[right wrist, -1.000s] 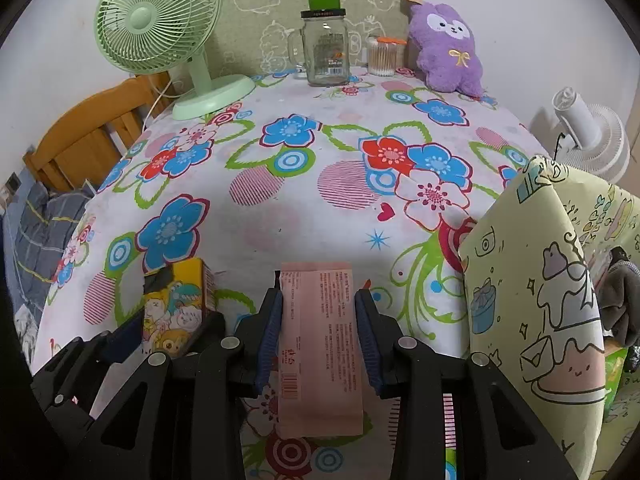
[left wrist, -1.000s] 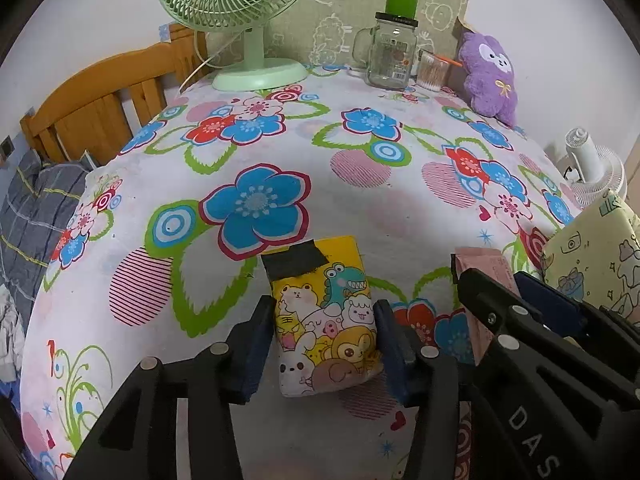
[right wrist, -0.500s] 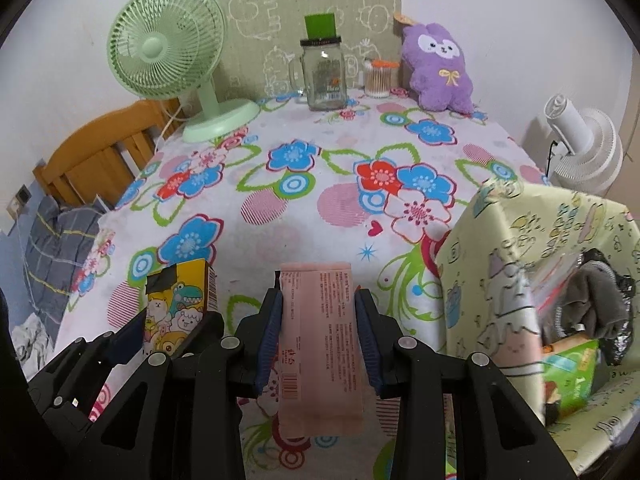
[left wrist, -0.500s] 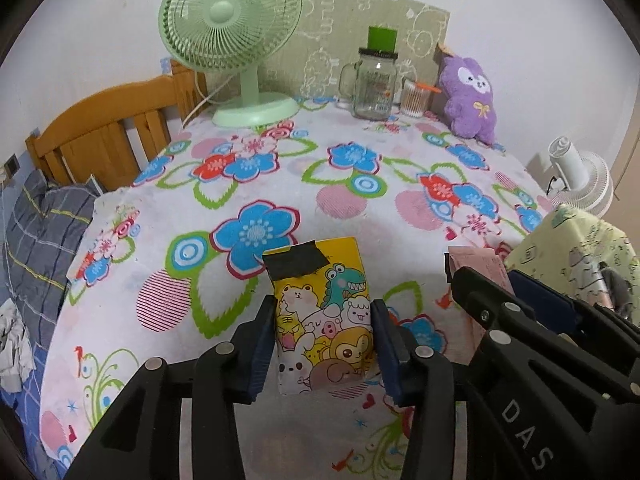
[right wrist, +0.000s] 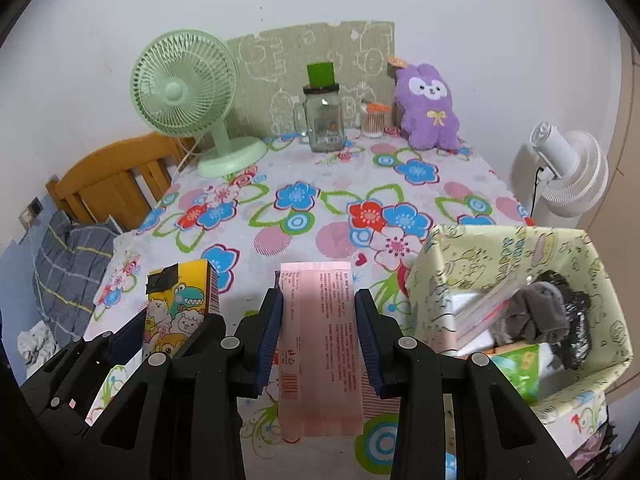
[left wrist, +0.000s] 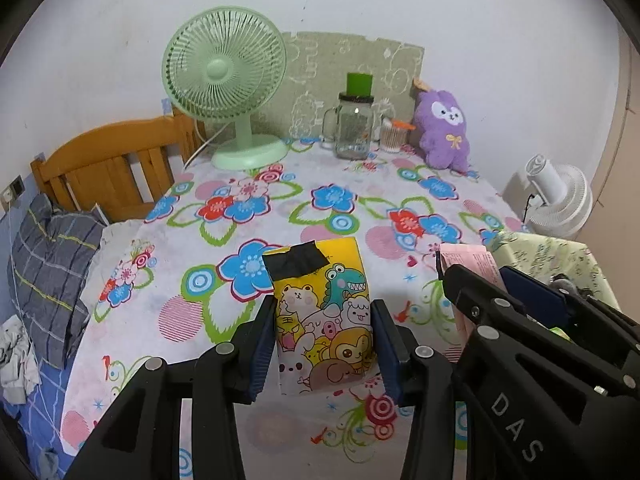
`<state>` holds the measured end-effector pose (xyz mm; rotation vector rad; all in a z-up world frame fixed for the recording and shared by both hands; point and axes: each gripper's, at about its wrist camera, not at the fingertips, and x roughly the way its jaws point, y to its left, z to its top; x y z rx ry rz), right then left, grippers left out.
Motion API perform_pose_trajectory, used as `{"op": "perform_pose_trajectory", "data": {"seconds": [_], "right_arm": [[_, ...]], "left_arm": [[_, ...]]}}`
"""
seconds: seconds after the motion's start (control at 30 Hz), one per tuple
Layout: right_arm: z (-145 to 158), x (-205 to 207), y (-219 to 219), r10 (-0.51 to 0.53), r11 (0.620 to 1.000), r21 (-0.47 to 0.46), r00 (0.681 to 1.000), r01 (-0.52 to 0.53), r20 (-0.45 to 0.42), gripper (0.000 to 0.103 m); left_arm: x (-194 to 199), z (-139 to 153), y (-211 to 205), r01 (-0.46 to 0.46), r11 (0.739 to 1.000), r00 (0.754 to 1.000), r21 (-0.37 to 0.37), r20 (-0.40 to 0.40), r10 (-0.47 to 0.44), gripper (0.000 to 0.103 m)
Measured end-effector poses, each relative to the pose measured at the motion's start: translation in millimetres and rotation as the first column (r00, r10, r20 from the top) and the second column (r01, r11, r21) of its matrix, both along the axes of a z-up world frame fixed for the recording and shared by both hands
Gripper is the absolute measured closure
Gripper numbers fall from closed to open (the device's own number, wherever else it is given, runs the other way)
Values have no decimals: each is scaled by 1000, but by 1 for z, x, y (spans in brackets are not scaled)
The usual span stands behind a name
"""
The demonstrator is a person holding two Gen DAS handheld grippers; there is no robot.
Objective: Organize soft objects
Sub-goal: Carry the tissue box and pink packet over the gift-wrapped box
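Note:
My left gripper (left wrist: 324,344) is shut on a yellow cartoon-print tissue pack (left wrist: 324,312) with black tape at its top, held above the flowered tablecloth (left wrist: 320,208). My right gripper (right wrist: 318,336) is shut on a pink tissue pack (right wrist: 320,344), also held above the table. The yellow pack also shows in the right wrist view (right wrist: 180,308), left of the pink one. The pink pack shows in the left wrist view (left wrist: 468,264) at the right. A pale green cartoon-print fabric bin (right wrist: 576,256) stands at the right, holding dark cloth (right wrist: 552,312), a clear bag and a green pack.
At the back of the table stand a green desk fan (left wrist: 224,92), a glass jar mug with a green lid (left wrist: 354,124), a small cotton-swab jar (left wrist: 392,136) and a purple plush toy (left wrist: 442,128). A wooden headboard (left wrist: 108,168) is at left, a white fan (left wrist: 560,200) at right.
Both grippers have risen and pulled back from the table with their packs held; more of the wall and the inside of the bin is in view.

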<state>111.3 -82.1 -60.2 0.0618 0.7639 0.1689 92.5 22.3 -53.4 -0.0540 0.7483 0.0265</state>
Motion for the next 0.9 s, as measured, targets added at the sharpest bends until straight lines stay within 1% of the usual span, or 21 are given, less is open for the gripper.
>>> {"op": "perform_pose_trajectory", "data": {"seconds": [0.43,0.63,0.9], "right_arm": [[34,-27,-29,-7,1000,14,997,6,76,63],[45,-32,-49,-16,1000,6,994,16,104,63],[51,-33,-75,-36,999,4,993,36,116,63]], "left_arm": [[-21,33,-29,37,999,997,14,74,-38,57],[-23,41,-48,59,998,993,4,98,-60,57],[-21,45,-74,97,995,989,-2,110,-96,57]]}}
